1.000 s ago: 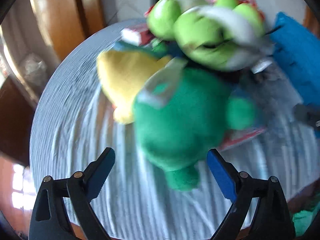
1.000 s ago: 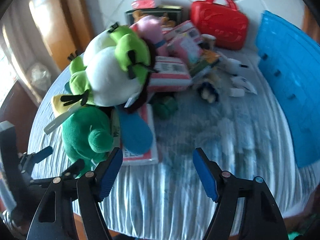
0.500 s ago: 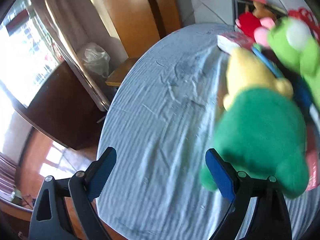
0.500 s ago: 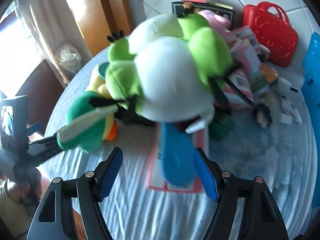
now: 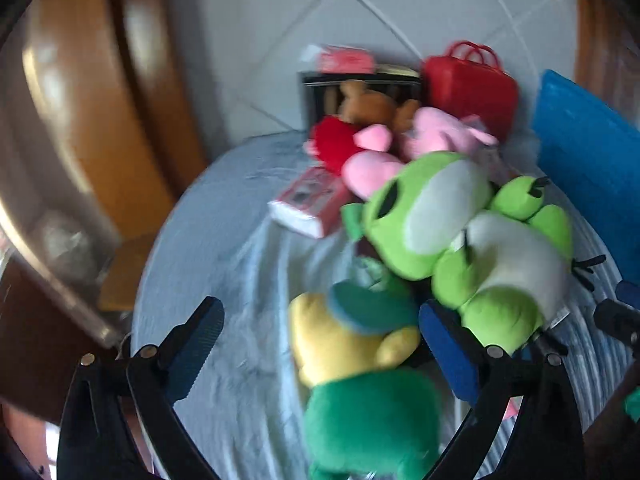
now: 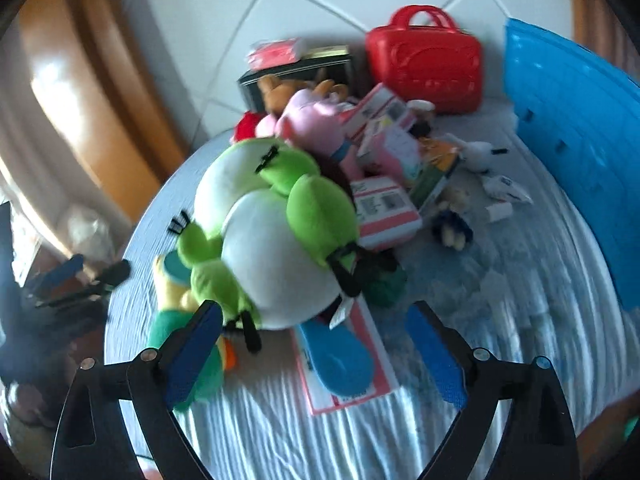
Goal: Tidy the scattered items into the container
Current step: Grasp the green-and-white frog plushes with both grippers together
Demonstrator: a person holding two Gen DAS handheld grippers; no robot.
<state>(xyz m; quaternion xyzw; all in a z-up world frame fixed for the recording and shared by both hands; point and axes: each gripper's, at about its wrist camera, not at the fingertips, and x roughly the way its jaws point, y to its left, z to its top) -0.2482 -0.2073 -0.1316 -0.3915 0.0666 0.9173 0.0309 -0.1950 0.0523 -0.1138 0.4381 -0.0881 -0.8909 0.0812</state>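
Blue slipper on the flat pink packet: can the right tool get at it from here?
Probably yes. The blue slipper lies bare on the packet, between the right tool's open jaws; only the frog plush overhangs its far end.

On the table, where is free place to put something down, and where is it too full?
Free cloth: the near right part, between the blue container and the flat pink packet; also the left edge beside the frog plush. Crowded: the middle and back, toward the red case.
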